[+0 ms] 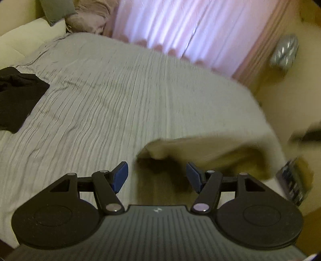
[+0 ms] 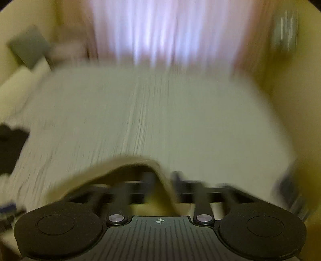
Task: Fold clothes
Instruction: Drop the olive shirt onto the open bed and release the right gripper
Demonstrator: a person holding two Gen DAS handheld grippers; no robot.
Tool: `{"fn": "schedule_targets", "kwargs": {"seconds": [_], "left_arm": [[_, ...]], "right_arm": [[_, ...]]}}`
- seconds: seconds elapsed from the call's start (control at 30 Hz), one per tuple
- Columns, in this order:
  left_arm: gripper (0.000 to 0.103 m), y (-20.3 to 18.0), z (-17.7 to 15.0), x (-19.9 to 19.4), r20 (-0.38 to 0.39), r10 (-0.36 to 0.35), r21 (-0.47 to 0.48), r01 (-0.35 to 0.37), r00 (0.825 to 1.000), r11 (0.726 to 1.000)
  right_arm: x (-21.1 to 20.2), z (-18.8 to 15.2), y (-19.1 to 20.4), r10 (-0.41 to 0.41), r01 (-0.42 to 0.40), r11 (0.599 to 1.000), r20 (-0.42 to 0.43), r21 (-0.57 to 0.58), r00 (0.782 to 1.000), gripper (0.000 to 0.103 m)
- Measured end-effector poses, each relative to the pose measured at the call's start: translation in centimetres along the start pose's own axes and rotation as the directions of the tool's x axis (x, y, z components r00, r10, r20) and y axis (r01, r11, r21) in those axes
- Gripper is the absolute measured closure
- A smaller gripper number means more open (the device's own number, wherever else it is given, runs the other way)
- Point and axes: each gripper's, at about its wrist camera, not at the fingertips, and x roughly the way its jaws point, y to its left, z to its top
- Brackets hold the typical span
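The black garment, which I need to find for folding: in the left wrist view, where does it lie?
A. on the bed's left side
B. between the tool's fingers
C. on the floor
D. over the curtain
A: the crumpled black garment lies on the grey ribbed bedspread at the picture's left edge.

Bed covered by a grey ribbed bedspread, its near edge lifted in a fold. Cream pillow at the bed's far left corner, grey cushion and crumpled mauve fabric behind it. Pink pleated curtain beyond the far edge. Shiny silver object, blurred, against the yellow wall.
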Motion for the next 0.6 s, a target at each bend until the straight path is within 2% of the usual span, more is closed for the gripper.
{"fn": "schedule_targets", "kwargs": {"seconds": [0.03, 0.1, 0.13, 0.2, 0.27, 0.4, 0.47, 0.6], "left_arm": [[0.043, -0.2, -0.3, 0.2, -0.014, 0.014, 0.013, -0.014, 1.000, 1.000], [0.043, -0.5, -1.0, 0.4, -0.034, 0.045, 0.030, -0.044, 0.998, 0.999], [0.043, -0.6, -1.4, 0.5, -0.038, 0.062, 0.035, -0.061, 0.997, 0.998], [0.043, -1.2, -2.2, 0.7, -0.044, 0.098, 0.043, -0.096, 0.994, 0.994], [0.043, -2.1, -3.0, 0.9, -0.054, 0.126, 0.041, -0.124, 0.991, 0.991], [0.043, -4.8, -4.2, 1.5, -0.082, 0.172, 0.031, -0.170, 0.982, 0.985], [0.043, -6.7, -5.1, 1.7, -0.097, 0.192, 0.027, -0.190, 0.977, 0.981], [0.042, -11.0, -6.7, 1.8, -0.104, 0.222, 0.025, -0.220, 0.970, 0.975]], "right_arm": [[2.8, -2.6, -0.7, 0.023, -0.021, 0.999, -0.065, 0.036, 0.998, 0.043], [5.9, -7.0, -1.5, 0.058, -0.045, 0.994, -0.129, 0.095, 0.990, 0.043], [6.6, -9.0, -1.8, 0.090, -0.073, 0.990, -0.145, 0.119, 0.985, 0.043], [6.8, -10.5, -2.0, 0.150, -0.135, 0.984, -0.132, 0.118, 0.980, 0.043], [6.2, -12.4, -2.9, 0.171, -0.166, 0.984, -0.080, 0.065, 0.982, 0.042], [4.2, -14.3, -2.2, 0.181, -0.176, 0.978, 0.034, -0.116, 0.983, 0.042], [4.2, -15.9, -2.5, 0.198, -0.185, 0.961, 0.045, -0.206, 0.979, 0.043], [4.2, -18.7, -4.7, 0.180, -0.159, 0.936, 0.039, -0.313, 0.983, 0.042]]}}
